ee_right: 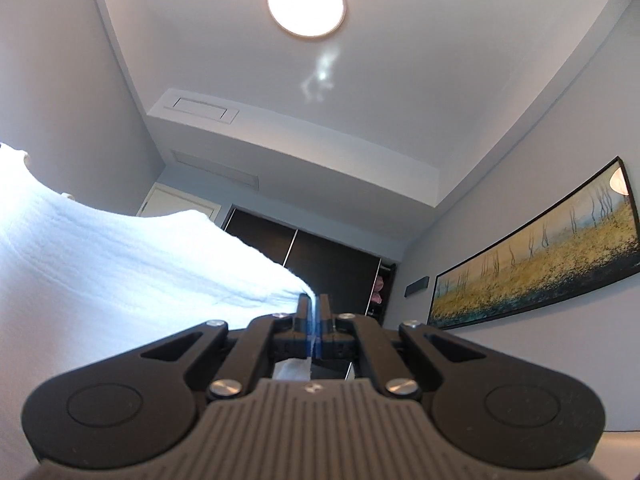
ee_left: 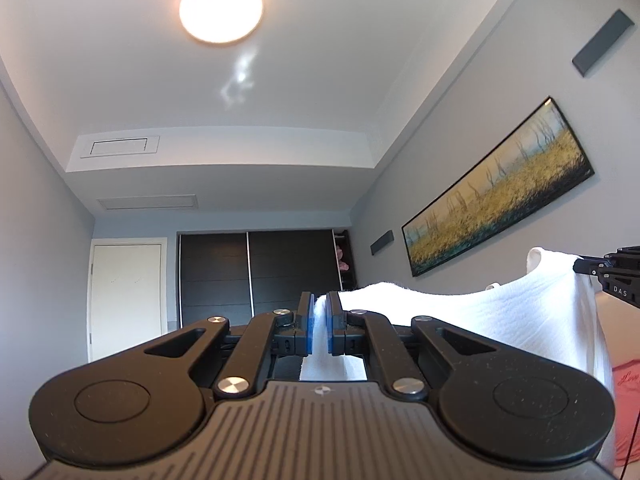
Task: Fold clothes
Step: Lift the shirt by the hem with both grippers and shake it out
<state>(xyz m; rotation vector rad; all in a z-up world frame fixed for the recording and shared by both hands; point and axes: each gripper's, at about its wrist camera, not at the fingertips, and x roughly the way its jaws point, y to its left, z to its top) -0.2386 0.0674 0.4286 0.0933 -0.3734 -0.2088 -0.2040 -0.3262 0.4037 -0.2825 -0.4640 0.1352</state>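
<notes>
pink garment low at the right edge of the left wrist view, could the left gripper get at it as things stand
Probably not yet: the left gripper is shut on the white textured cloth, which hangs across the way to the pink garment.

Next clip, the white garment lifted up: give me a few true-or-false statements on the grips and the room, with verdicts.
1. The left gripper is shut on the white garment. True.
2. The right gripper hangs open and empty. False: it pinches the garment's edge.
3. The garment spans between both grippers. True.
4. The ceiling light is off. False: it glows.
5. The landscape painting lies on the floor. False: it hangs on the wall.
</notes>
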